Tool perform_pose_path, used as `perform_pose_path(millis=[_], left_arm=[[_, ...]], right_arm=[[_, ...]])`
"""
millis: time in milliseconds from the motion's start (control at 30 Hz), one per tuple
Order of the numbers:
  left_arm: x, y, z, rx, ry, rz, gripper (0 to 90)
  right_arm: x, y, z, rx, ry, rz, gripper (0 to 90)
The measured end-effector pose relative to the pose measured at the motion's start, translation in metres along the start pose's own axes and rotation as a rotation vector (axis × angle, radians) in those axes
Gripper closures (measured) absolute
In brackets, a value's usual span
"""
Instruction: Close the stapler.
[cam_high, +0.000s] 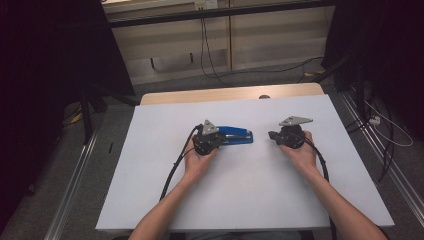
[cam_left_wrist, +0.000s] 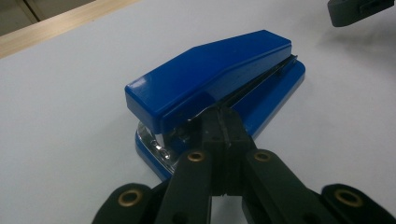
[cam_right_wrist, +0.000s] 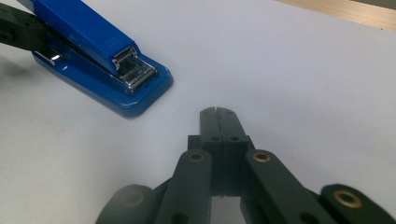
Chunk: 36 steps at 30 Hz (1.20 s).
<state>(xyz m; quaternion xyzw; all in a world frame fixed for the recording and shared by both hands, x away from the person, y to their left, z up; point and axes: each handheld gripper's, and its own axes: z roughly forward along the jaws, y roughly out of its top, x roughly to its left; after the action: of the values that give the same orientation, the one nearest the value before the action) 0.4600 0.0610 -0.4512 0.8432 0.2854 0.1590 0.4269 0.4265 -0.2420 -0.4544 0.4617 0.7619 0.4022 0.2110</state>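
1. Stapler-wise, the blue plastic stapler with its bright metal staple channel (cam_left_wrist: 219, 84) lay on the white table (cam_high: 250, 190), near the middle and a little to the person's left. The left tongs (cam_left_wrist: 223, 122) were pressed together, pinching nothing, with their tips right at the stapler's rear hinge end, touching or just short of it. Closed tips there could only nudge; a push would likely have slid the stapler across the smooth surface rather than gripped it.
2. The right tongs (cam_right_wrist: 219, 114) were likewise pressed together and empty, low over the bare table, well apart from the stapler's open front end. With that end unsupported, any shove from the left would probably have swung the stapler round.
3. Spreading the left tongs so close to the hinge risked one jaw catching under the top arm and levering it up.
4. The stapler's glossy, sloping top looked slippery; a pinch across it might have squirted it out.
5. The black cable (cam_high: 175, 167) trailing from the left gripper lay across the table and could have dragged on a wider move.
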Motion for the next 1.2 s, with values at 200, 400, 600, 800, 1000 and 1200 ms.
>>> perform_pose_path(millis=[200,400,600,800,1000,1200], left_arm=[[0.0016,-0.0008,0.0001,-0.008,-0.012,-0.026,90.0],[0.0029,-0.0013,-0.001,-0.004,-0.013,-0.033,90.0],[0.0024,-0.0006,-0.0014,0.004,0.0,-0.039,90.0],[0.0049,-0.0017,-0.0015,-0.006,-0.024,-0.069,88.1],[0.0061,-0.002,-0.0022,-0.011,-0.025,-0.068,85.0],[0.0049,-0.0035,-0.003,-0.019,-0.035,-0.068,76.2]], right_arm=[[-0.0012,0.0006,-0.0019,-0.031,0.02,0.013,90.0],[-0.0028,-0.0007,-0.0021,-0.041,0.029,0.031,90.0],[-0.003,-0.0012,-0.003,-0.051,0.028,0.043,84.3],[-0.0053,-0.0007,-0.0055,-0.075,0.028,0.054,77.9],[-0.0066,-0.0018,-0.0056,-0.08,0.038,0.063,67.7],[-0.0051,-0.0011,-0.009,-0.102,0.034,0.084,48.9]])
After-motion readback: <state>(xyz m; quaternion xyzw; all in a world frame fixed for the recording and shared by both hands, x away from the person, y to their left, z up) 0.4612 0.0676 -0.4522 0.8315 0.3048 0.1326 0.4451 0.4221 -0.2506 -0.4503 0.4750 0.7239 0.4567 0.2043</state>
